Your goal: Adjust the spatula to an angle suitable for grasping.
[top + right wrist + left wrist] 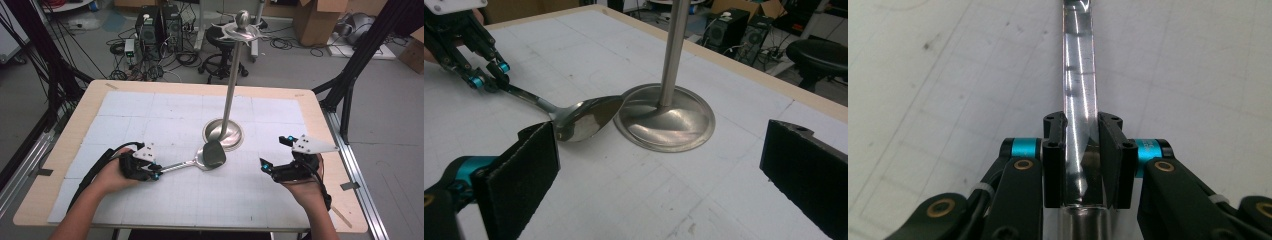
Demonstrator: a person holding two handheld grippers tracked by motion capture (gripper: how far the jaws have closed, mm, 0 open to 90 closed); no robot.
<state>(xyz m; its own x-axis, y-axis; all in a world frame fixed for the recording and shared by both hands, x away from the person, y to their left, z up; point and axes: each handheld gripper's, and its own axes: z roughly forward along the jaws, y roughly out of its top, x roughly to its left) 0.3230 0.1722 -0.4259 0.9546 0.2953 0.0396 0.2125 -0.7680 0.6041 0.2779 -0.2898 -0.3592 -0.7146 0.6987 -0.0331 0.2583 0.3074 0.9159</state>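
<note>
With the left tool (156, 173) clamped on the handle of a large steel spoon (202, 157) whose bowl rests at the stand's base (223, 134) and the right tool (275, 153) wide open nearby, the lift toward the stand's top hooks (242, 31) seems next.

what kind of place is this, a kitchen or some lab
Most likely a lab or workshop, not a kitchen: desktop computer towers and tangled cables sit on the bare floor, cardboard boxes stand behind, and the table carries a gridded white mat.
</note>
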